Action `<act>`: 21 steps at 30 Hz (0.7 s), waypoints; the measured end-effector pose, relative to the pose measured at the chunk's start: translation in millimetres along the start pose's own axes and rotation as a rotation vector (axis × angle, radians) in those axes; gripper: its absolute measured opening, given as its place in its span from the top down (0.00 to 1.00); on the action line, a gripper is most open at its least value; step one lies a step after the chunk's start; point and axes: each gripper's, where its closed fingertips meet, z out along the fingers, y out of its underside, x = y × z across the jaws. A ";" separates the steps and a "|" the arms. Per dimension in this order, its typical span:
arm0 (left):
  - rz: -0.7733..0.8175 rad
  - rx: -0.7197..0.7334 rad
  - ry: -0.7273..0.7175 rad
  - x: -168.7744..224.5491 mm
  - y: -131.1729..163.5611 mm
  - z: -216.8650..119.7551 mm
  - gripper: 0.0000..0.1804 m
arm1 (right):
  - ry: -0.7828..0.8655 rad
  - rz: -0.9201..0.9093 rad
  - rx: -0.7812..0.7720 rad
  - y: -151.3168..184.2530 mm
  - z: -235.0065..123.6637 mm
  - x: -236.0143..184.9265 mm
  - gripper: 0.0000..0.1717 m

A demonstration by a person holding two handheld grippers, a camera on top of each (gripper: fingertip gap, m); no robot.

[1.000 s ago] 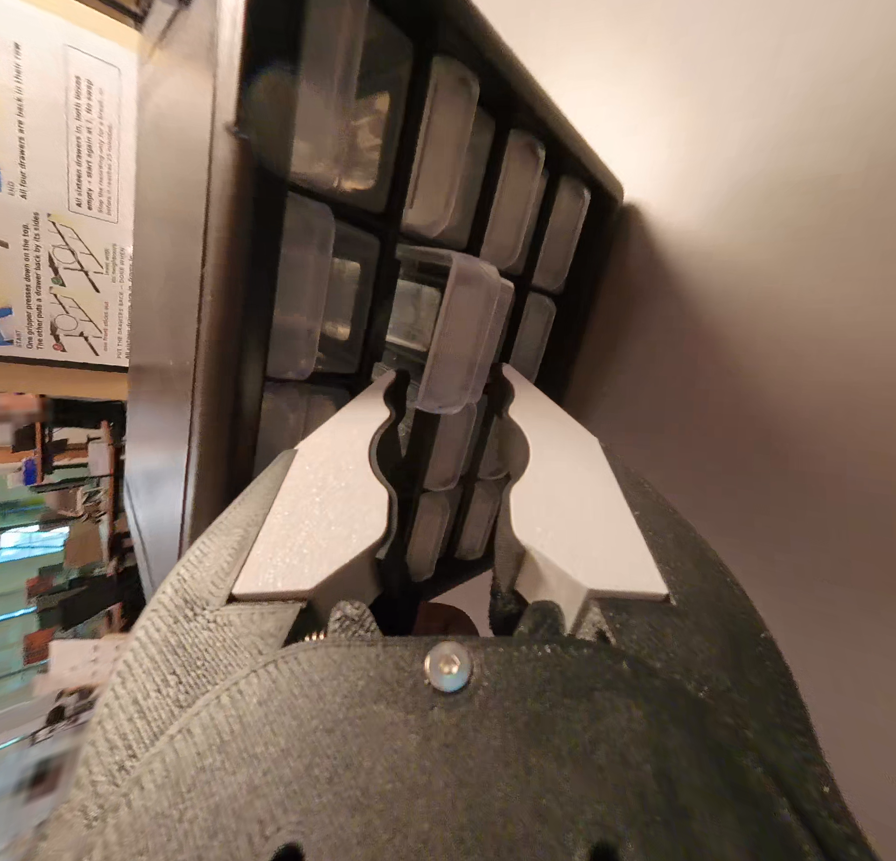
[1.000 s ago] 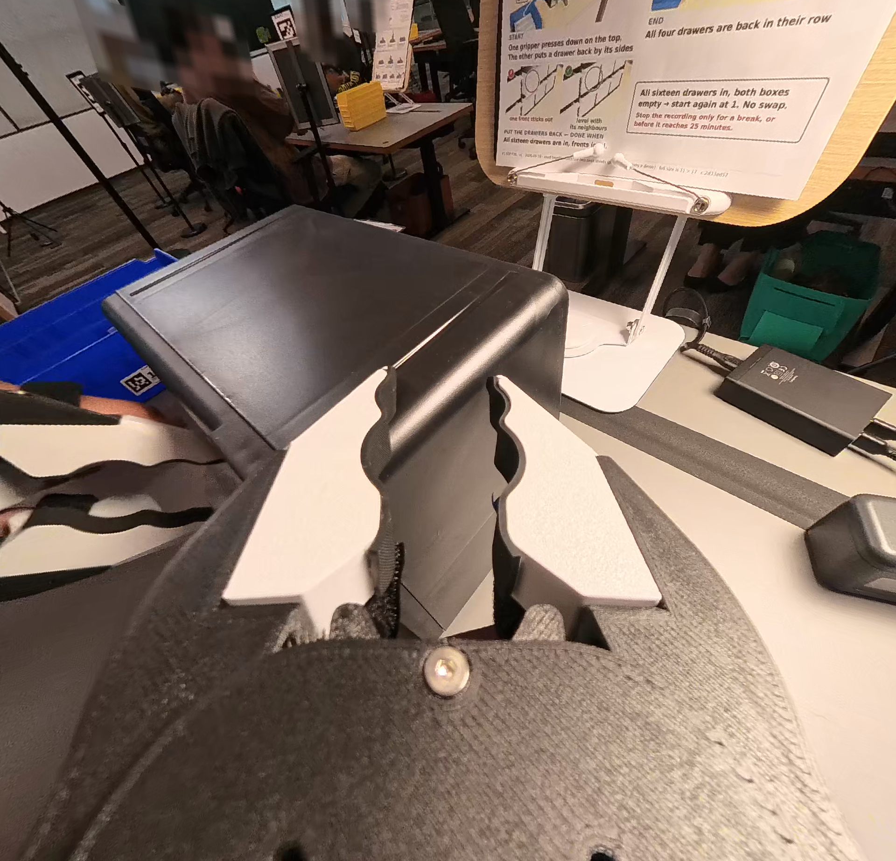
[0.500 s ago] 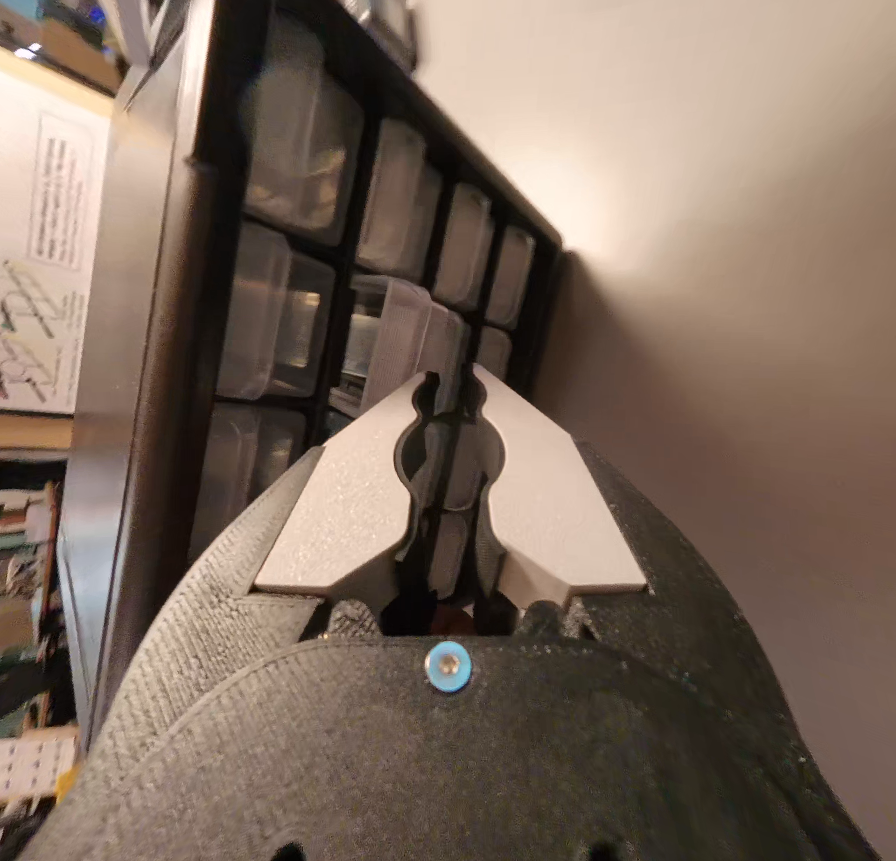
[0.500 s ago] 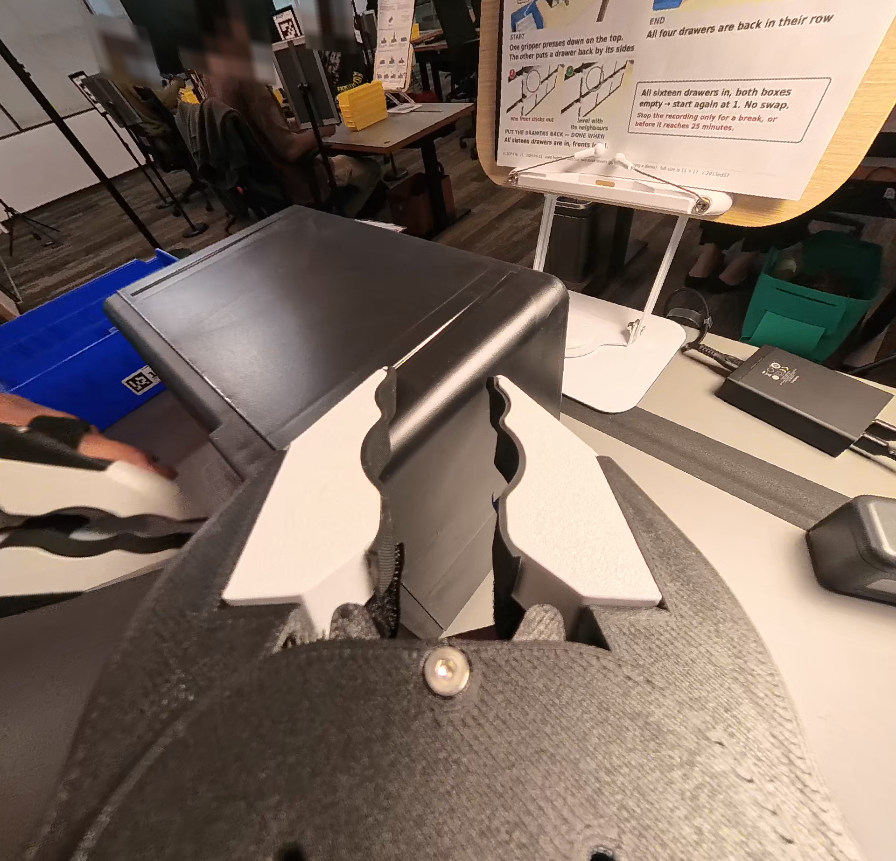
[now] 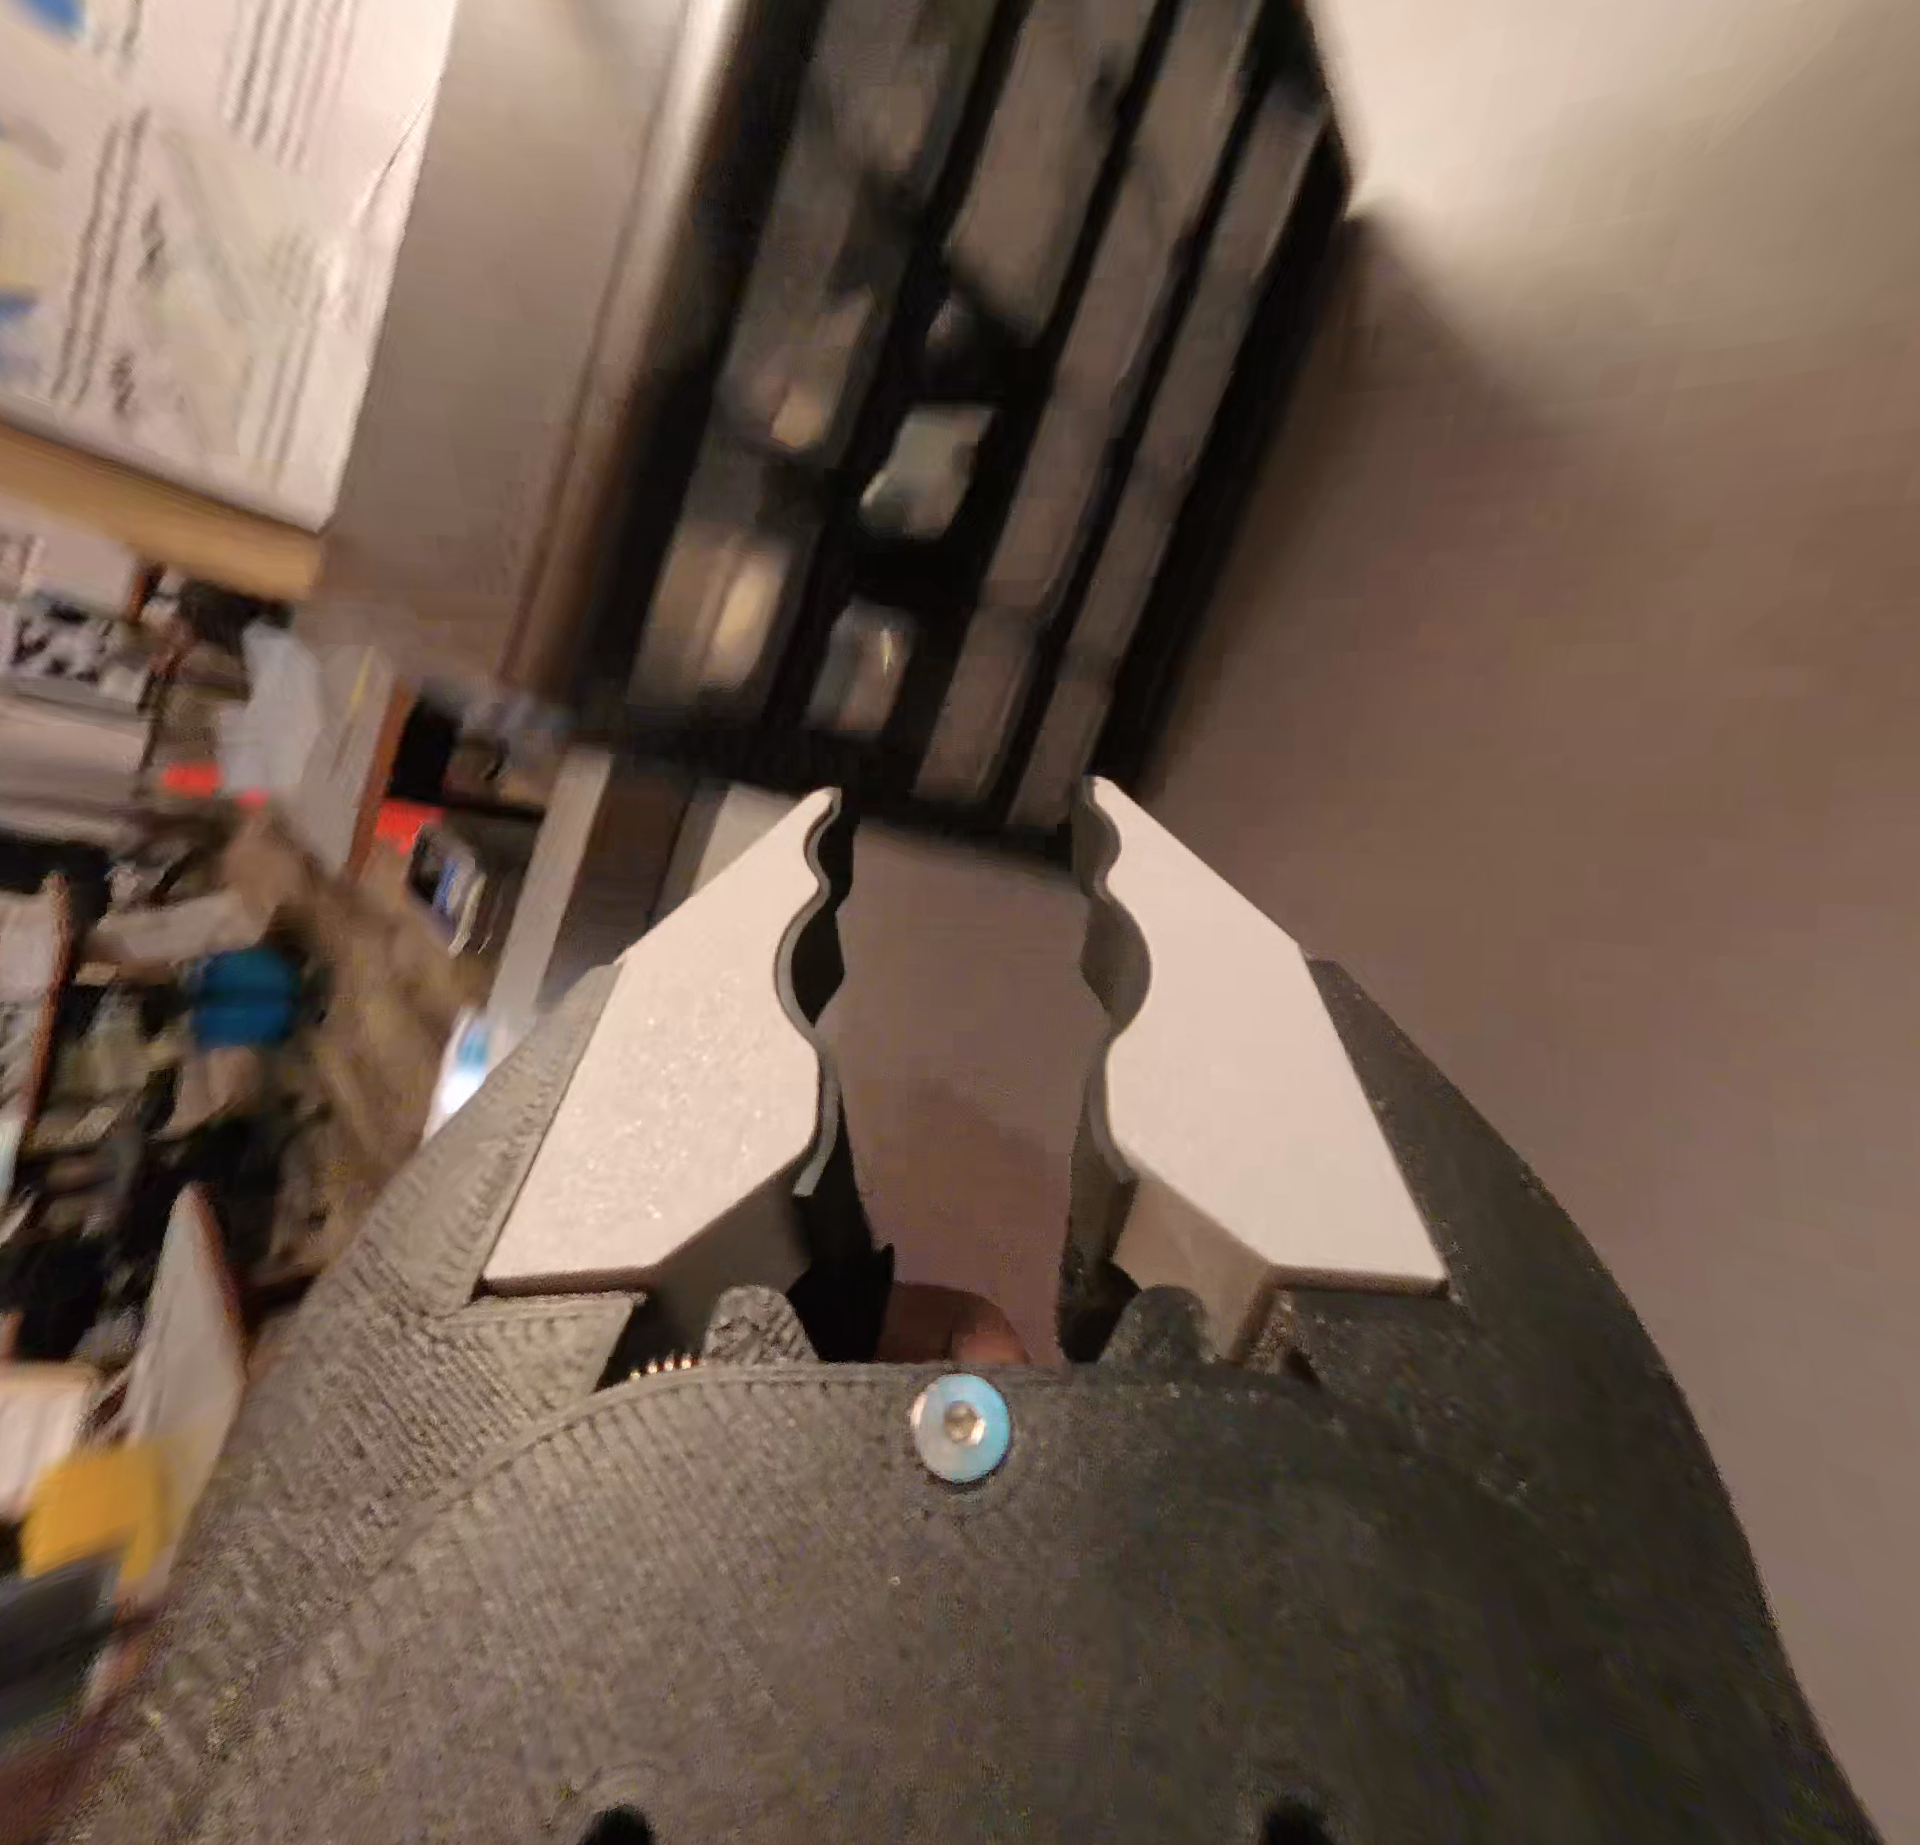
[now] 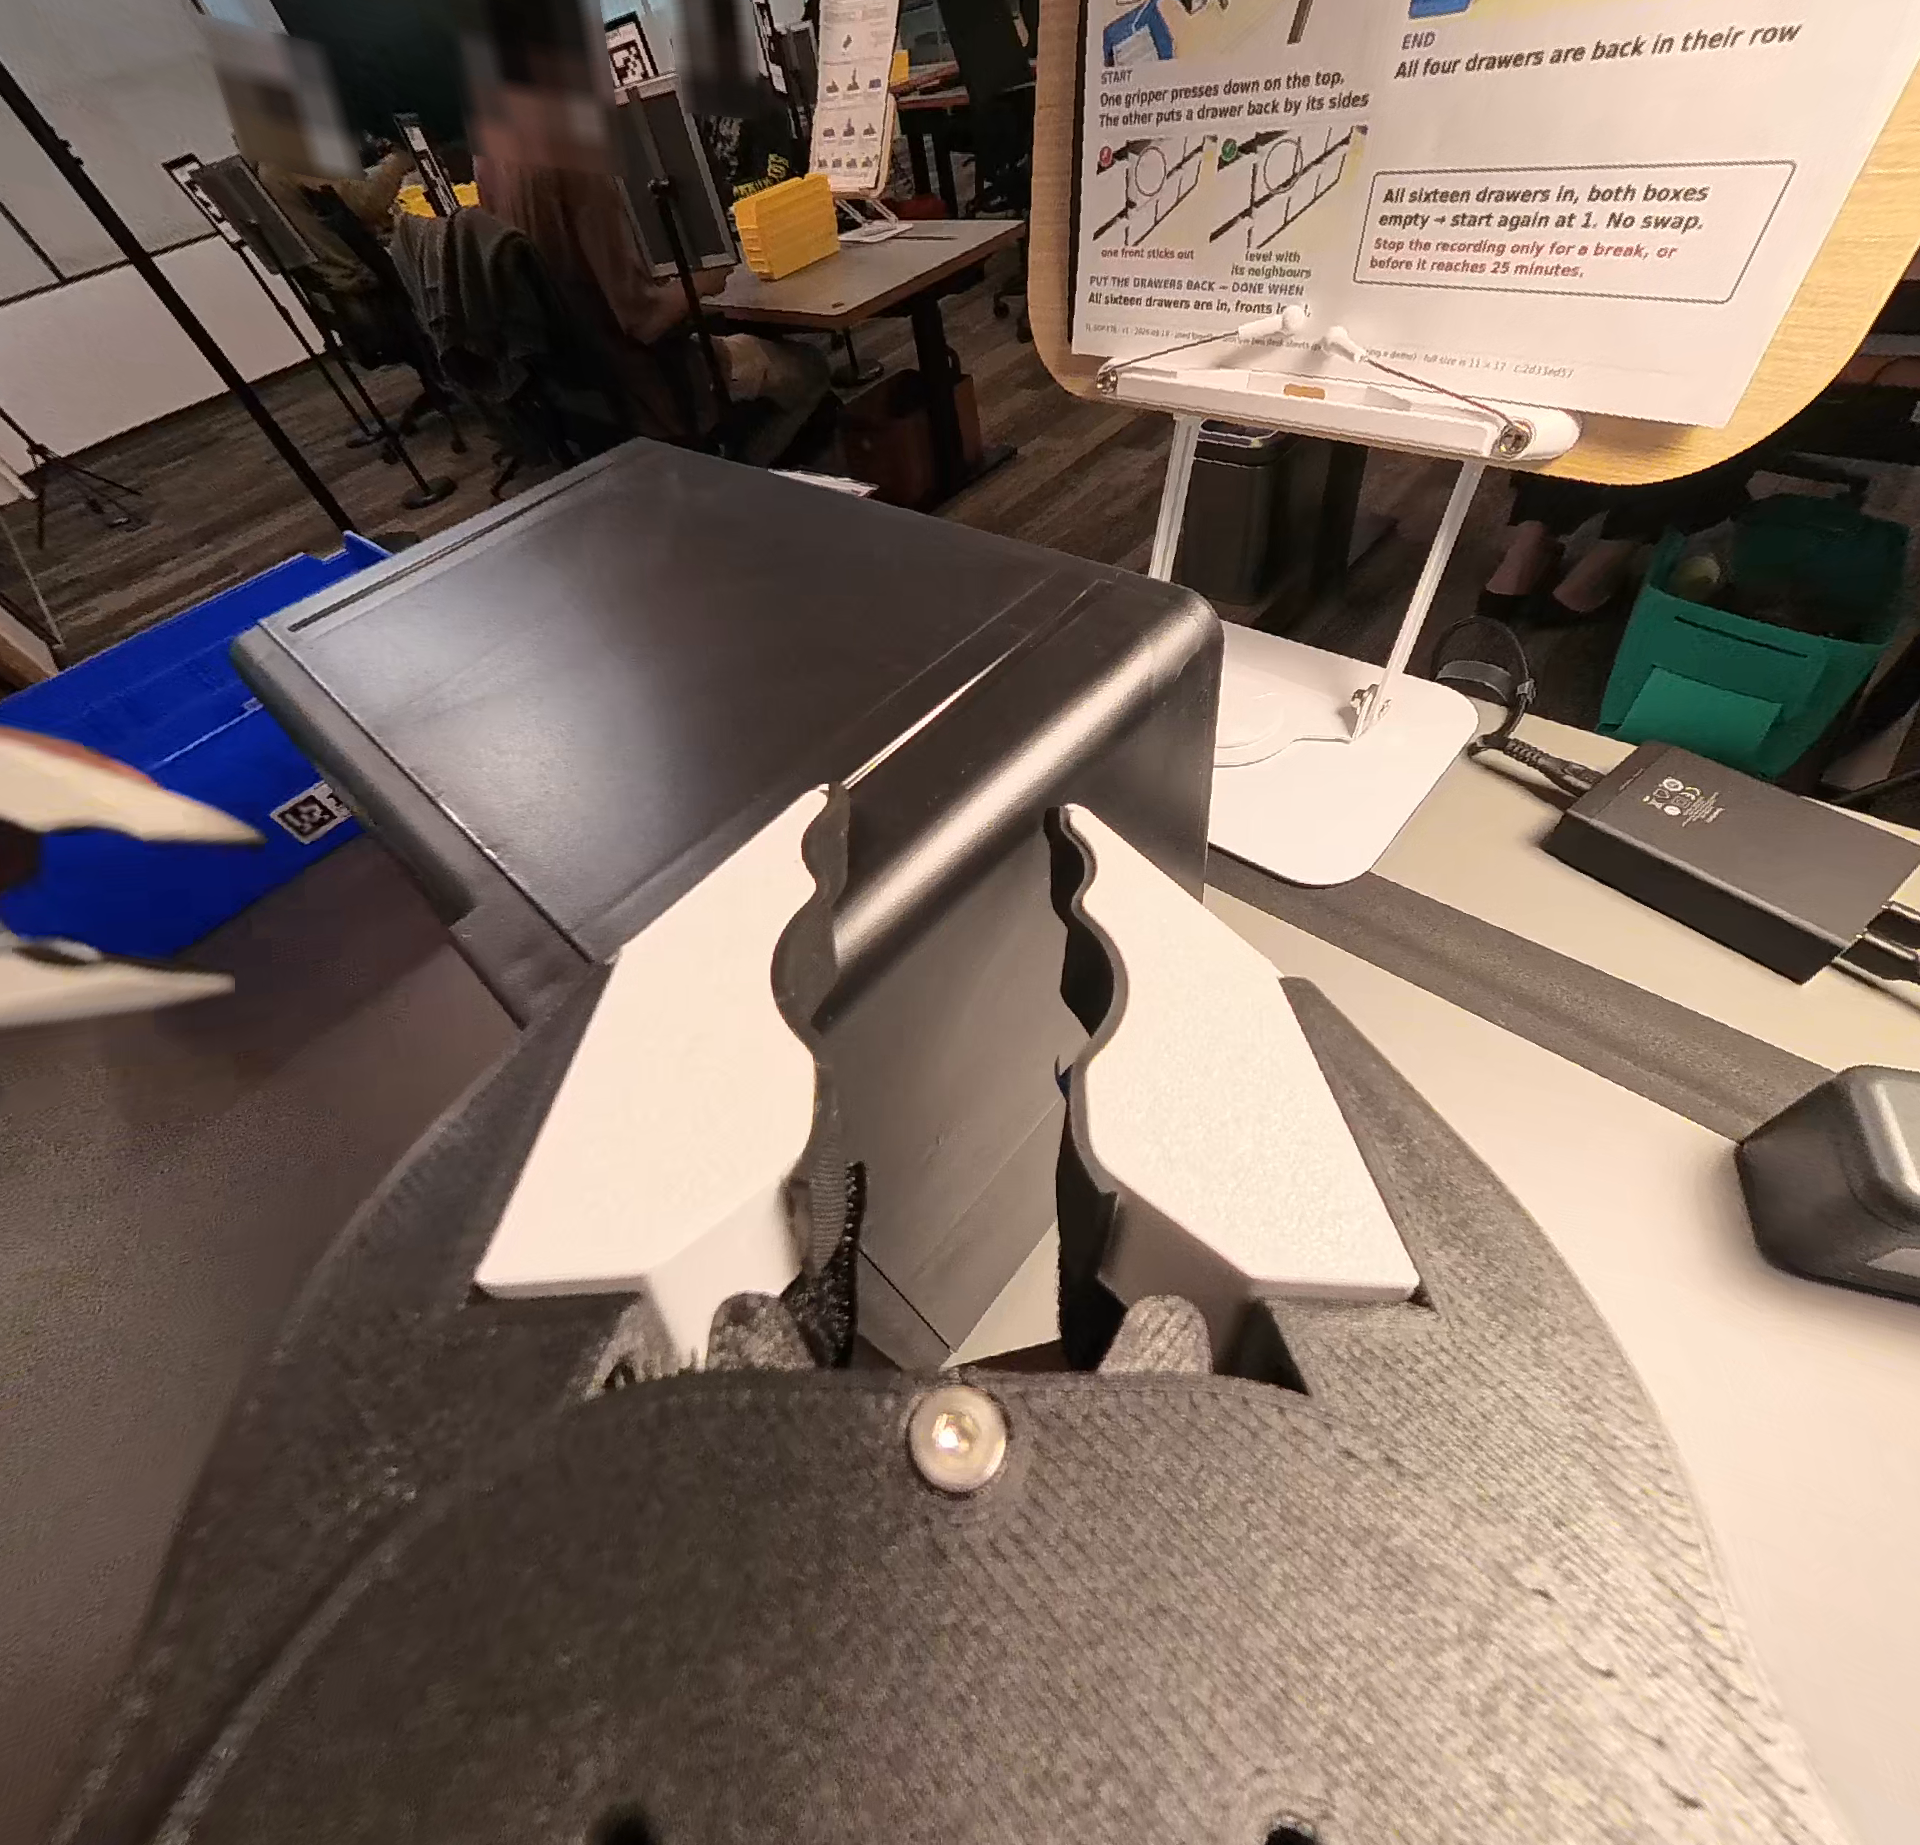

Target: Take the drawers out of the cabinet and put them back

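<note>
Black cabinet [image 6: 665, 673] stands on the grey table [image 6: 1558, 1120], near its far edge beside a white document stand [image 6: 1340, 756]. Clear drawers [image 5: 904, 476] sit in its front slots, blurred. Right gripper [image 6: 945, 819] rests over the cabinet's top right edge, fingers apart, not clamping. Left gripper [image 5: 961, 808] faces the drawer front, fingers apart, nothing between them.
</note>
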 end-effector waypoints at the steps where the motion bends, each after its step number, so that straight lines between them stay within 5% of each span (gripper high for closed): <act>1: -0.005 -0.046 -0.037 -16.3 23.0 -16.0 0.76 | 0.000 0.000 0.000 0.0 0.0 0.1 0.76; 6: -0.119 -0.324 -0.187 -89.6 159.8 -92.1 0.74 | 0.006 -0.010 -0.002 -0.1 -0.3 0.0 0.76; 12: -0.280 -0.546 -0.091 -84.7 292.0 -107.4 0.72 | 0.004 -0.010 -0.001 -0.1 0.0 0.0 0.76; 16: -0.317 -0.630 -0.041 -71.5 347.5 -89.6 0.72 | 0.003 -0.012 0.000 -0.2 -0.1 -0.1 0.75; 21: -0.323 -0.666 -0.012 -67.6 378.2 -63.1 0.73 | 0.002 -0.013 0.000 -0.3 0.1 -0.2 0.76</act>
